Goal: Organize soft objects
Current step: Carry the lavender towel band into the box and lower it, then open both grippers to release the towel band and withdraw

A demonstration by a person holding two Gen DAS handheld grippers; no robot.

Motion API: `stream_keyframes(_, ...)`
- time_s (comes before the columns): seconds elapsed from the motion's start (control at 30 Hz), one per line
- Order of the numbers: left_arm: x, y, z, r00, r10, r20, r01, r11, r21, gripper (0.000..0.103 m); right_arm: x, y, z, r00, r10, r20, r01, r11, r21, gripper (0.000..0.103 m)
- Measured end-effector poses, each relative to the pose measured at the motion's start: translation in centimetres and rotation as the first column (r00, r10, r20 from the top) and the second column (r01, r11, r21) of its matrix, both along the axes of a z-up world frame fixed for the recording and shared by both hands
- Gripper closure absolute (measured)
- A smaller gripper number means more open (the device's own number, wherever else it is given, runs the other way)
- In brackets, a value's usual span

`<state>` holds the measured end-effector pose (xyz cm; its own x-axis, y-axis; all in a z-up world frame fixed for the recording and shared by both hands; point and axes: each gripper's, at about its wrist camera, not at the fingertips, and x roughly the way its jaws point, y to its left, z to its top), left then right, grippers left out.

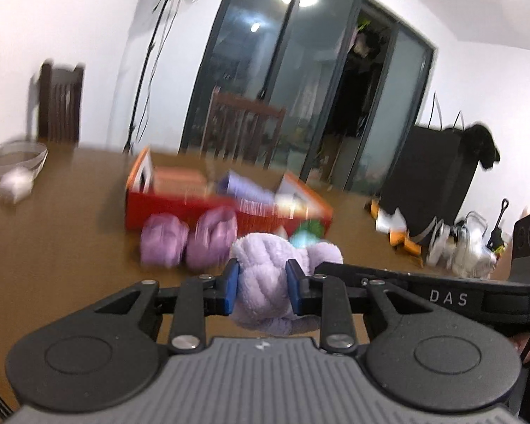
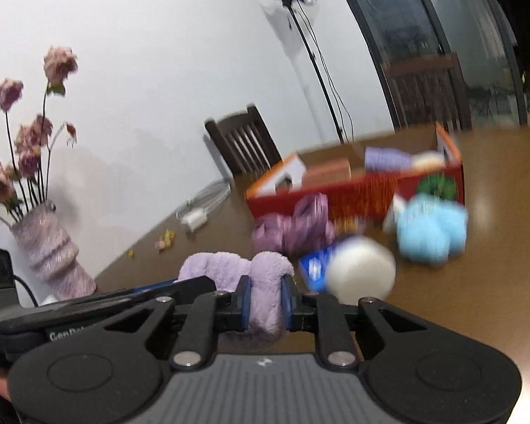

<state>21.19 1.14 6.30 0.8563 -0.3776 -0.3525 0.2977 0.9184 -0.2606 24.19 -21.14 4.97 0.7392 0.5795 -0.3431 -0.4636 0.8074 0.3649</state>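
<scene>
A brown table (image 1: 70, 212) carries a red box (image 1: 208, 208) already holding a few soft items, while mauve slippers (image 1: 187, 240), a light-blue plush (image 2: 431, 229) and a white roll (image 2: 360, 275) are left lying outside it, so the sorting is judged partly done. A lilac plush (image 1: 265, 282) is clamped at once by the left gripper (image 1: 262, 289) and the right gripper (image 2: 265, 304), held clear of the table, near the box.

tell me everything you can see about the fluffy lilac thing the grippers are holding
The lilac plush item is pale purple, fuzzy like chenille, with thick rounded rolls that look knotted. The left gripper is shut on one lobe, the right gripper on another, pads pressing in. It seems held just above the brown table, in front of the red box.
</scene>
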Motion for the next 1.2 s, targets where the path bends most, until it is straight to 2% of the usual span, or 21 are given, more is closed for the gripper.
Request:
stream_keyframes(0.07, 2.9, 0.2, 2.0, 1.0, -0.006, 0.031, 0.006, 1.0, -0.004, 0.075, 2.3, 0.1, 2.0, 0.999, 0.01, 0.034, -0.01, 1.0, -0.002, 0.086)
stream_keyframes(0.17, 7.8, 0.6, 4.0, 0.999, -0.011, 0.032, 0.011, 1.0, -0.008, 0.074, 7.0, 0.4, 4.8, 0.998, 0.017, 0.067, -0.017, 1.0, -0.006, 0.086)
stream_keyframes(0.27, 12.9, 1.2, 5.1, 1.0, 0.013, 0.009, -0.012, 1.0, -0.014, 0.074, 12.9, 0.5, 5.9, 0.999, 0.038, 0.003, -0.038, 0.998, 0.055, 0.086)
stream_keyframes(0.4, 19.1, 2.5, 4.5, 0.998, 0.042, -0.039, -0.042, 0.999, -0.007, 0.075, 20.6, 1.5, 5.0, 0.992, 0.054, -0.116, -0.042, 0.993, 0.11, 0.086)
stream_keyframes(0.57, 24.8, 3.5, 1.0, 0.983, 0.093, -0.155, -0.087, 0.995, 0.045, 0.073, 27.2, 4.8, 2.0, 0.98, 0.042, -0.197, -0.039, 0.999, 0.019, 0.086)
stream_keyframes(0.67, 25.7, 4.2, -1.1, 0.975, 0.123, -0.185, -0.108, 0.99, 0.086, 0.066, 28.7, 6.4, -0.1, 0.97, 0.049, -0.239, -0.059, 0.998, -0.033, 0.086)
stream_keyframes(0.73, 25.4, 5.1, -1.9, 0.978, 0.117, -0.171, -0.106, 0.992, 0.073, 0.051, 29.3, 7.3, -1.2, 0.966, 0.061, -0.252, -0.077, 0.995, -0.056, 0.086)
stream_keyframes(0.8, 25.3, 6.3, -1.9, 0.979, 0.128, -0.158, -0.123, 0.992, 0.04, 0.044, 29.4, 8.0, -1.9, 0.961, 0.076, -0.266, -0.1, 0.992, -0.08, 0.085)
stream_keyframes(0.93, 24.9, 7.9, -0.6, 0.977, 0.15, -0.15, -0.15, 0.989, 0.014, 0.041, 29.1, 9.6, -2.4, 0.965, 0.05, -0.256, -0.102, 0.976, -0.192, 0.077)
stream_keyframes(0.97, 24.7, 7.9, -0.1, 0.978, 0.156, -0.142, -0.154, 0.988, 0.023, 0.041, 28.9, 9.7, -2.3, 0.966, 0.048, -0.253, -0.102, 0.974, -0.204, 0.073)
stream_keyframes(1.0, 24.4, 7.9, 0.3, 0.977, 0.163, -0.135, -0.159, 0.987, 0.036, 0.04, 28.6, 9.7, -2.0, 0.967, 0.059, -0.248, -0.111, 0.973, -0.201, 0.061)
stream_keyframes(1.03, 24.0, 7.9, 0.8, 0.977, 0.168, -0.127, -0.163, 0.985, 0.047, 0.039, 28.0, 9.3, -1.7, 0.97, 0.061, -0.236, -0.108, 0.975, -0.193, 0.057)
stream_keyframes(1.2, 21.3, 7.3, 3.7, 0.981, 0.174, -0.091, -0.168, 0.983, 0.072, 0.033, 25.0, 7.1, 1.6, 0.986, 0.035, -0.162, -0.066, 0.979, -0.191, 0.056)
